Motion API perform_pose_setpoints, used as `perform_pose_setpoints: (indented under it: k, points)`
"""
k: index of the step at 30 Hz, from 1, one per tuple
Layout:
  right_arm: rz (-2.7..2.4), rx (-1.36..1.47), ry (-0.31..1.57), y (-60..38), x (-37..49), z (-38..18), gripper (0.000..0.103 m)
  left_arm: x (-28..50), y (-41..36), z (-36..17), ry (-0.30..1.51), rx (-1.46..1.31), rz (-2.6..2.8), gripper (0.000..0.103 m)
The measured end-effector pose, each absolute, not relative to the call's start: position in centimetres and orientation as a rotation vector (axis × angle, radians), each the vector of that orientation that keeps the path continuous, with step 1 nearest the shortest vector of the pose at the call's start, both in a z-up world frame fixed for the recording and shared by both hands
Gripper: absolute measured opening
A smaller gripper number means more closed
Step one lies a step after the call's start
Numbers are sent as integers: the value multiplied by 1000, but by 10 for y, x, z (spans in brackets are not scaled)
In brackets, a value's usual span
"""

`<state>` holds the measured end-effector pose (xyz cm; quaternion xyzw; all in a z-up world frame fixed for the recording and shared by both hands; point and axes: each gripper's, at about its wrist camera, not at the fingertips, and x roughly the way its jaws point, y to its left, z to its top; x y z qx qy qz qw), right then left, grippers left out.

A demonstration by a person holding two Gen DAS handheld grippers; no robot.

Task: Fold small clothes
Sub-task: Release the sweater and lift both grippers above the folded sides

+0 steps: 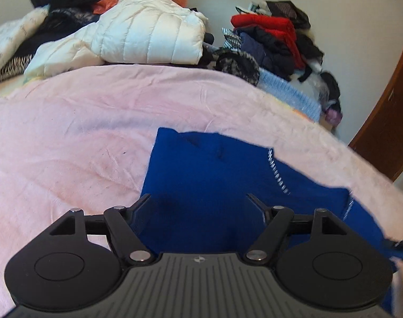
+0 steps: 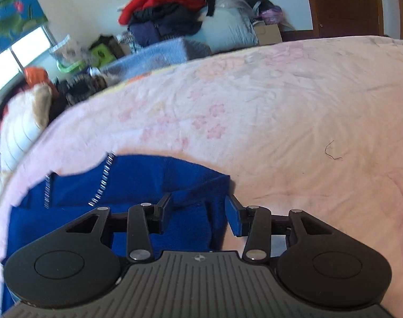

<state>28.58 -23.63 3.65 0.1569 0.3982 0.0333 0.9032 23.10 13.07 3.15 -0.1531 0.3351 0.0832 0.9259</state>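
A bright blue garment [image 1: 214, 175] with a white zipper lies on the pink bedspread [image 1: 76, 122]. My left gripper [image 1: 198, 198] is open, its jaws spread wide over the garment's left part, holding nothing. In the right wrist view the same garment [image 2: 137, 182] lies low and left on the bedspread [image 2: 294, 111]. My right gripper [image 2: 198, 206] is open, and a folded right edge of the blue cloth lies between its jaws. I cannot tell whether the fingers touch the cloth.
A pile with a white puffer jacket [image 1: 148, 31] and dark clothes sits at the bed's far end. A second heap with a red garment [image 1: 267, 26] lies beyond the bed by the wall. A brown wooden door [image 2: 344, 2] stands at the right.
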Motion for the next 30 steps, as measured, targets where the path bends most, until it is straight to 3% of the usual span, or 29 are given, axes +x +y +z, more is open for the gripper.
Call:
perform_pose_setpoints:
  k: [1, 2, 3, 10, 13, 14, 15, 20, 23, 25, 28, 30]
  points:
    - [89, 314, 838, -234, 288, 34, 43, 236, 126, 23, 719, -273, 170, 74]
    - [115, 300, 836, -231, 285, 33, 32, 238, 121, 15, 746, -233, 177, 74]
    - [138, 281, 833, -229, 283, 34, 13, 234, 116, 12, 716, -187, 187, 75]
    - [116, 387, 788, -248, 275, 24, 9, 236, 112, 8, 721, -88, 160, 75]
    - [96, 409, 777, -246, 274, 23, 13, 235, 111, 8, 716, -75, 160, 76]
    - [85, 407, 772, -245, 272, 25, 26, 234, 112, 10, 717, -81, 162, 76]
    - [71, 407, 757, -244, 268, 29, 29, 230, 113, 13, 718, -98, 171, 76]
    - [101, 359, 631, -226, 235, 60, 32, 199, 119, 27, 666, -152, 184, 75]
    - [204, 283, 655, -196, 234, 61, 48, 208, 111, 28, 674, -137, 174, 75]
    - [212, 239, 707, -178, 241, 50, 48, 221, 106, 20, 713, -136, 129, 75]
    - [203, 133, 713, -160, 241, 29, 48, 230, 99, 9, 730, -73, 140, 85]
    - [183, 135, 728, -158, 235, 33, 51, 225, 105, 17, 764, -98, 141, 84]
